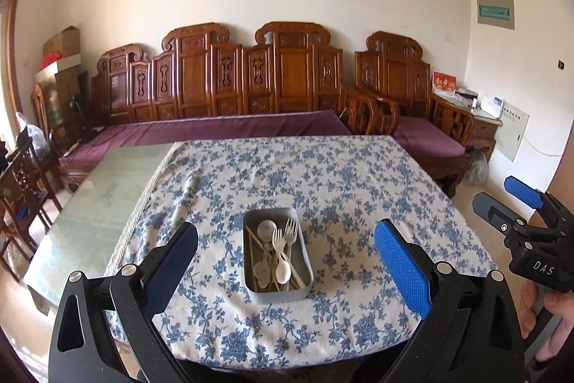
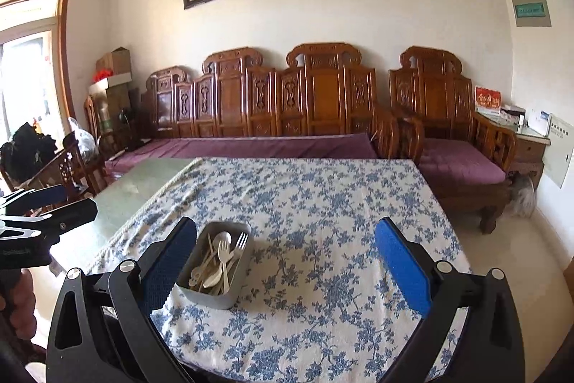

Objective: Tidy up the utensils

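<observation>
Utensils [image 1: 276, 250] lie between left gripper's [image 1: 285, 261] spread jaws.

Table [image 1: 82, 221], floral cloth [image 1: 323, 174], utensil tin [image 1: 276, 293]

Both tongs [image 1: 286, 261] [image 2: 286, 261] agape, empty.

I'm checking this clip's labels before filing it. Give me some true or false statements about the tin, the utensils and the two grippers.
1. The metal tin stands on the floral tablecloth. True.
2. The utensils lie scattered across the cloth. False: they are all inside the tin.
3. The left gripper is open and empty. True.
4. The right gripper is clamped on a fork. False: it is open and holds nothing.
5. The cloth covers the whole table. False: the left part is bare.
</observation>
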Demonstrator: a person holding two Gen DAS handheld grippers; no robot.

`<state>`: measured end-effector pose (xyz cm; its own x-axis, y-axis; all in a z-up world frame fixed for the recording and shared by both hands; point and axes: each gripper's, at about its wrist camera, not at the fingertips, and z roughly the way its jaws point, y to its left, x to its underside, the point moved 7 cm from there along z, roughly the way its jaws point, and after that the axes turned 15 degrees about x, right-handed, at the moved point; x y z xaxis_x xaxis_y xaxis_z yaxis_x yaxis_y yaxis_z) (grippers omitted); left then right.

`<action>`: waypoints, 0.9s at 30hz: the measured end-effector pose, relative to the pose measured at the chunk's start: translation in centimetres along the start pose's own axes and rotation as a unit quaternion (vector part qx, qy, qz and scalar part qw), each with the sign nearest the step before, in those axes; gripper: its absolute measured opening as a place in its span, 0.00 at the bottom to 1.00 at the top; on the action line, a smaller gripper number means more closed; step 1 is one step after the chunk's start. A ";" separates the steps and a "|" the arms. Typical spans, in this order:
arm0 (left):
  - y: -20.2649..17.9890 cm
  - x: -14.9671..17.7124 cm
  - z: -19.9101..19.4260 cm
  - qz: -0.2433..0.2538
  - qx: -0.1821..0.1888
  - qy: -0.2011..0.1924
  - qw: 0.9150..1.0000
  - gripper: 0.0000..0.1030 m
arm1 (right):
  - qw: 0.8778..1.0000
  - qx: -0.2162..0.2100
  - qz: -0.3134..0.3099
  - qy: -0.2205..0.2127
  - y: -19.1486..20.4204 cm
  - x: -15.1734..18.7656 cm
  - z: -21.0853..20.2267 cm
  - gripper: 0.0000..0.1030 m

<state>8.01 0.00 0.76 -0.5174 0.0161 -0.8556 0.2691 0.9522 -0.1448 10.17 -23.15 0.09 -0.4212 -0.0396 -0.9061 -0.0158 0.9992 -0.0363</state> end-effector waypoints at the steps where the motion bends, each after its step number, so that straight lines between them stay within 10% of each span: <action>1: -0.1 -0.3 -0.3 0.002 -0.001 -0.004 1.000 0.92 | 1.000 0.000 0.000 -0.005 0.0 -0.4 -0.3 0.97; 27: -1.8 -4.0 -5.0 0.017 -0.009 -0.068 0.998 0.92 | 0.998 0.017 0.005 -0.061 -0.4 -5.0 -4.2 0.97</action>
<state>5.52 -0.26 6.97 -0.3933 0.0072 -0.9194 0.2687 0.9572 -0.1074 8.46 -23.35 6.37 -0.3069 -0.0313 -0.9512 0.0195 0.9990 -0.0392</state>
